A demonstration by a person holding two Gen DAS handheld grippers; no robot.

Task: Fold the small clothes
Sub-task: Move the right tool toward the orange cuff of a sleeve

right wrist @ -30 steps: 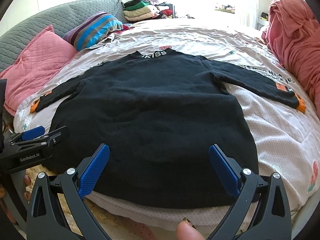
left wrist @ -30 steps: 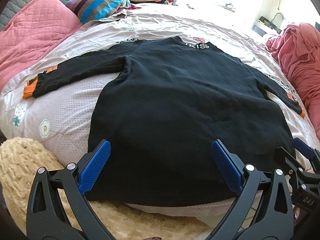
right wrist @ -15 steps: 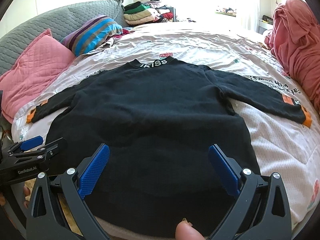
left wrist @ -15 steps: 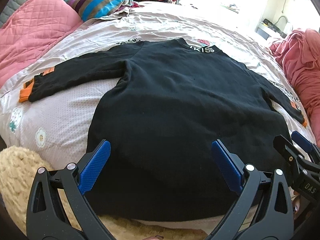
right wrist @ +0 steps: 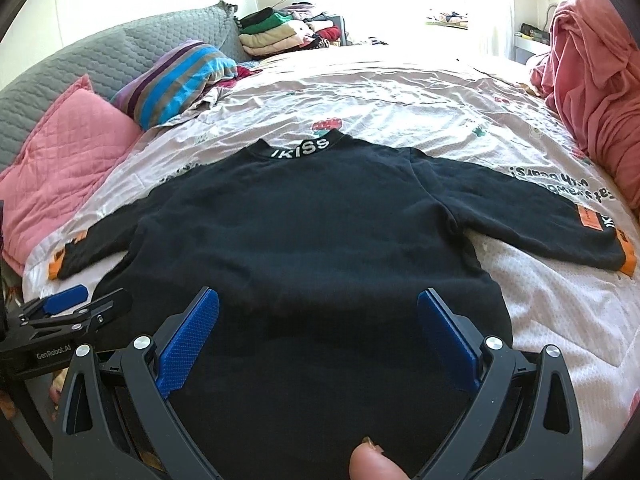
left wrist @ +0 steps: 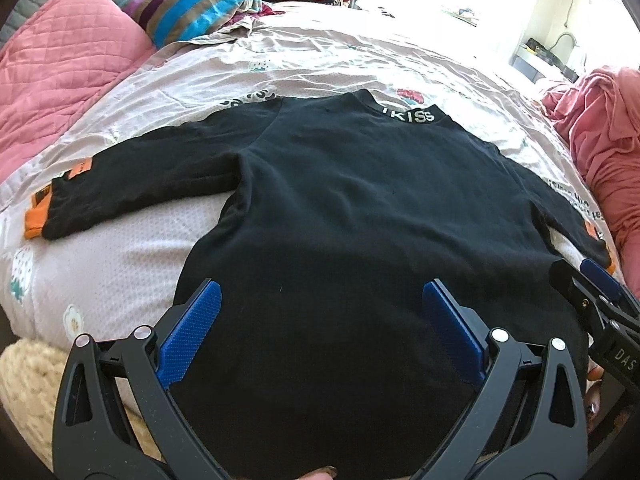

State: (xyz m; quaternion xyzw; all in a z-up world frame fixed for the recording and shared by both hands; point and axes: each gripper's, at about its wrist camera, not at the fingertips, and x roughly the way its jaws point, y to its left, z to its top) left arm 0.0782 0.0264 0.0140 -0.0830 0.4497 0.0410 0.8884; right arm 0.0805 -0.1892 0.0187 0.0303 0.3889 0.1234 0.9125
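Your left gripper (left wrist: 320, 320) hangs above the lower body of the black sweater (left wrist: 360, 220), jaws spread wide, nothing between the blue pads (left wrist: 192, 332). Your right gripper (right wrist: 318, 322) sits the same way over the hem area: jaws wide apart, empty. Each tool shows at the edge of the other's view, so the two are side by side along the near edge.

The sweater lies flat and face-down-or-up cannot be told; collar with white lettering points away from you, hem toward you. Both sleeves are spread out to the sides, orange cuffs (right wrist: 626, 258) at the ends. It rests on the pale printed bedspread (right wrist: 400, 92).

Room to move: bare bedspread beyond the collar and beside both sleeves. On your left, a pink quilted pillow (left wrist: 60, 72) and a striped pillow (left wrist: 200, 4) sit past the sleeve. On your right, a heap of pink cloth (right wrist: 592, 80) stands near the cuff. A folded stack (right wrist: 276, 34) sits well back. A cream fuzzy rug (left wrist: 28, 384) shows below the near left bed edge.
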